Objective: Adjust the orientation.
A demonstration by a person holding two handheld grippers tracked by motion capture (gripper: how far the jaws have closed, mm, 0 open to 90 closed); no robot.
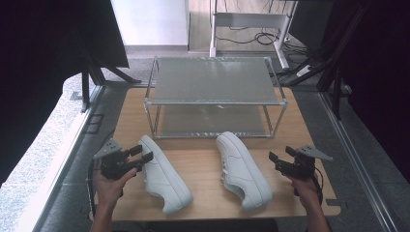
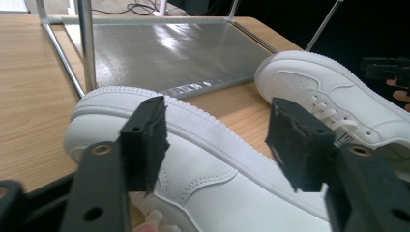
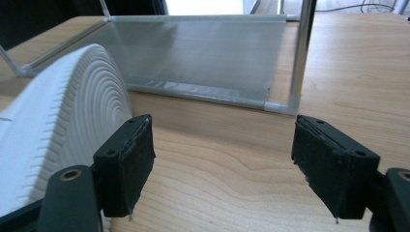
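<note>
Wooden tabletop (image 1: 203, 169), two-tier metal-frame rack (image 1: 215, 96) at far edge. Two white leather sneakers on table: left one (image 1: 164, 174), right one (image 1: 243, 170). Left gripper (image 1: 145, 154) jaws apart, just beside left sneaker's side; right gripper (image 1: 275, 158) jaws apart, empty. Likely step: grasp sneaker; close squarely across its side wall.

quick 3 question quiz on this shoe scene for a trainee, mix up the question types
1. True or false: the left gripper is shut on the left shoe.
2. How many shelves does the metal rack have?
A. one
B. two
C. three
3. Fill in: the right shoe lies on its ____, its sole turned toward the right gripper.

Key:
1. False; it is open, at the shoe's toe end.
2. B
3. side
</note>
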